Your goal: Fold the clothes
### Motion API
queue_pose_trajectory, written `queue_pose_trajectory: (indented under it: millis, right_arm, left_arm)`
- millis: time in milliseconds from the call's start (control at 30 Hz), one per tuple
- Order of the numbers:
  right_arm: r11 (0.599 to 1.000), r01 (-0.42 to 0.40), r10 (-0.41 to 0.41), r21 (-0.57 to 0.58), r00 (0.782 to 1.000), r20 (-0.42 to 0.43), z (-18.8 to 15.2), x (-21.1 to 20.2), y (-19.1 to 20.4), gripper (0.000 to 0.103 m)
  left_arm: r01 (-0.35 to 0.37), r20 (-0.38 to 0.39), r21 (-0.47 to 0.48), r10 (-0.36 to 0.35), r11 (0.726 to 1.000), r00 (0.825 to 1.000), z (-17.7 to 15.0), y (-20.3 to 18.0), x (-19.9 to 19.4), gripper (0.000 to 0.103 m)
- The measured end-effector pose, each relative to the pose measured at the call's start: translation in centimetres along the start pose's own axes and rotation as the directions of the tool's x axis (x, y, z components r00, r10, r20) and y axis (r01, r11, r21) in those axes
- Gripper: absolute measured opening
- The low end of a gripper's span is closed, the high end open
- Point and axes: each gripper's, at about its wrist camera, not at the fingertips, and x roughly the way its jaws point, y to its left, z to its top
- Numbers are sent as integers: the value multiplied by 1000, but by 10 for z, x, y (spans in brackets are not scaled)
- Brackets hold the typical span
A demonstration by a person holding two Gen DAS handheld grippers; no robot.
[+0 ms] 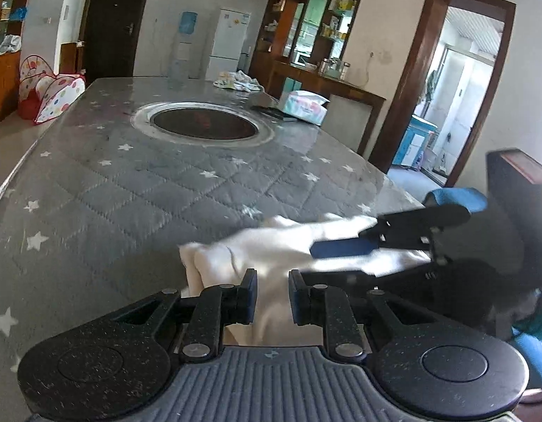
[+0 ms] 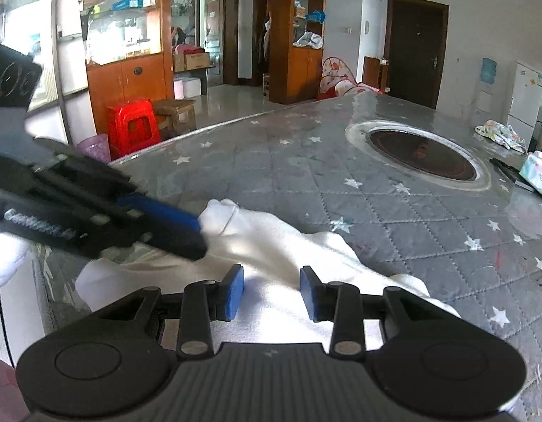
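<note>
A white garment (image 1: pixel 271 246) lies bunched at the near edge of the grey star-quilted table (image 1: pixel 137 190); it also shows in the right wrist view (image 2: pixel 271 246). My left gripper (image 1: pixel 272 290) hovers over the cloth with its jaws apart, nothing clamped between them. It also shows in the right wrist view (image 2: pixel 197 232), coming in from the left with its tips on the cloth. My right gripper (image 2: pixel 272 290) is open just above the cloth. It also shows in the left wrist view (image 1: pixel 337 256), reaching in from the right, with cloth between its fingers.
A round metal-rimmed recess (image 1: pixel 204 125) sits mid-table. A tissue pack (image 1: pixel 304 105) and a crumpled cloth (image 1: pixel 239 81) lie at the far end. A red stool (image 2: pixel 132 121) and a pink bin (image 2: pixel 95 147) stand beyond the table's left edge. A dark chair (image 1: pixel 517 190) stands at right.
</note>
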Motion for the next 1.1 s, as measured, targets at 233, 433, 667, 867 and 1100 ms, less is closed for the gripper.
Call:
queue_pose_trajectory:
  millis: [233,433,667,867,1100]
  right_arm:
    - [1000,-3,3,0,1000,-1,11,6,-2,35]
    - [1000,19,-19,-6,1000,-17,24,23,-4,35]
    - [999,32,-32,-13,999,-37,32,36,-5,35]
    - [998,52,-52,-28,998,-19,24,12,-8,35]
    - [996,55,-57,-68,998,-22,-4,-29,-4,35]
  left_arm:
    - [-49,-16,-54,48,997,999,1,19,16,21]
    - [-50,-6,-70,50,996,999,0,25,16,21]
    - [-54,0,-82,55,995,999,1,30,16,21]
    - [-71,-2,-60,71,996,997,3,27,18,21]
    - [-92,-5,-47,92,995,996,4,24,20,21]
